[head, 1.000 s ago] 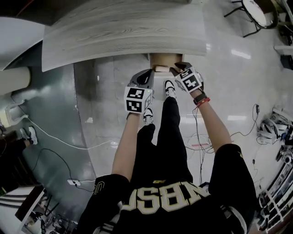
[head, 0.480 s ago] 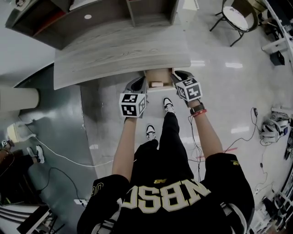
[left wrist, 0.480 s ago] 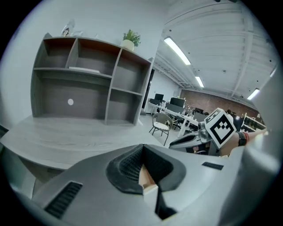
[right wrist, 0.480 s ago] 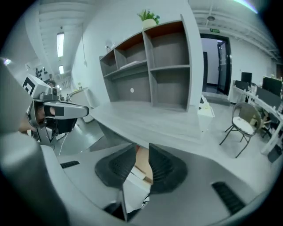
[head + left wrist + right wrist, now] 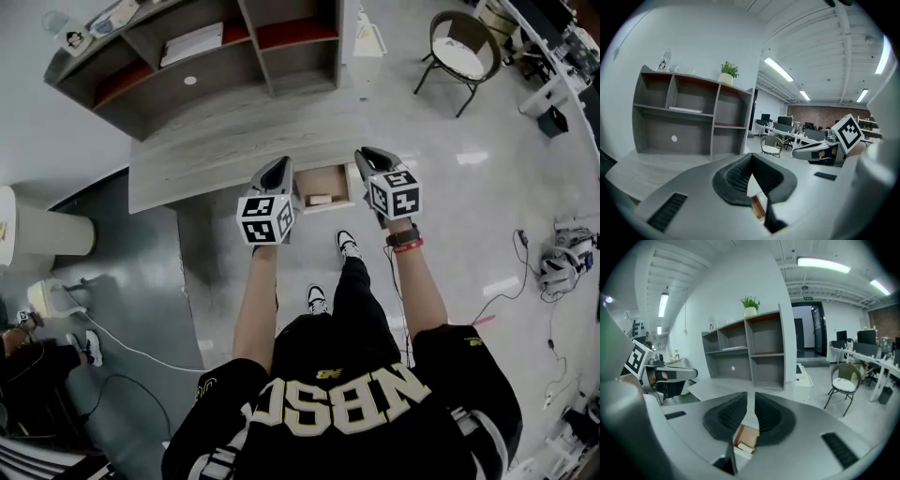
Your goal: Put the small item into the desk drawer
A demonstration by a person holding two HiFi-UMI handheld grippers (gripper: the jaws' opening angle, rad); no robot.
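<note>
The wooden desk drawer (image 5: 328, 181) stands pulled out from the grey desk (image 5: 206, 150). A small pale item (image 5: 320, 199) lies inside it near the front. My left gripper (image 5: 278, 169) hovers above the drawer's left side, its fingertips touching and nothing held. My right gripper (image 5: 366, 154) hovers above the drawer's right side. In the right gripper view its jaws (image 5: 751, 394) are closing to a narrow slit with nothing between them, and the drawer (image 5: 746, 434) and item (image 5: 744, 446) show below. In the left gripper view the left gripper (image 5: 751, 157) is shut over the drawer's edge (image 5: 757, 206).
A grey shelf unit (image 5: 234, 47) stands on the desk's back. A chair (image 5: 459, 56) is at the far right. The person's shoes (image 5: 347, 246) stand on the floor just before the drawer. Cables (image 5: 122, 347) trail over the floor on the left and right.
Both grippers have lifted up and back from the drawer. The view has pulled away, so the shelf unit and chair now show. The item stays in the drawer.
</note>
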